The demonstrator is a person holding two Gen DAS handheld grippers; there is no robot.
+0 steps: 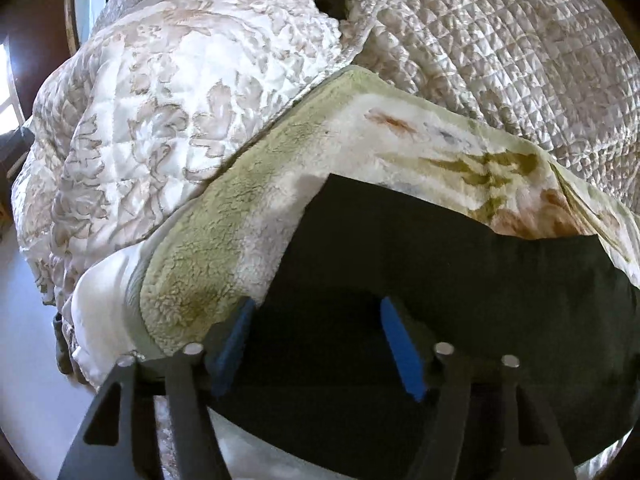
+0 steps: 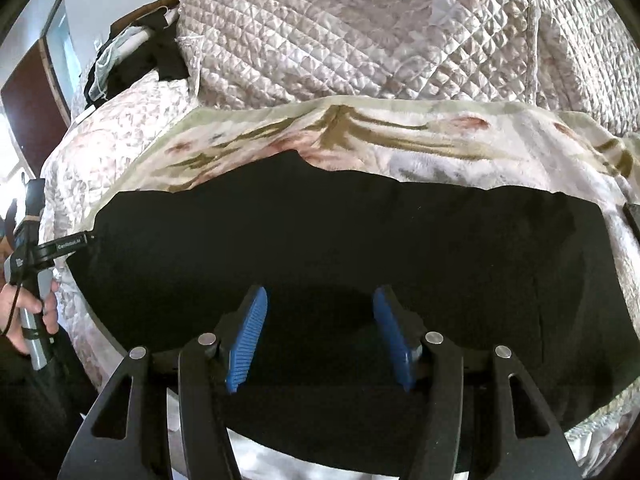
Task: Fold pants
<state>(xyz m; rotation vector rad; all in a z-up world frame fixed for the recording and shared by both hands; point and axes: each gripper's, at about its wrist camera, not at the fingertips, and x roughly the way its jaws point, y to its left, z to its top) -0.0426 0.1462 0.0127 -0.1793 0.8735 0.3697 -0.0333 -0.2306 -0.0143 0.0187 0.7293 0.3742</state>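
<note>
**Both grippers poised over dark pants on a bed**

The dark pants (image 2: 340,248) lie flat on a floral fleece blanket (image 2: 360,136), their long axis running side to side across both views. The right gripper (image 2: 320,336) and left gripper (image 1: 316,340) hover just above the near edge, jaws apart, nothing between them. The left one sits at the cloth's left end.
</note>
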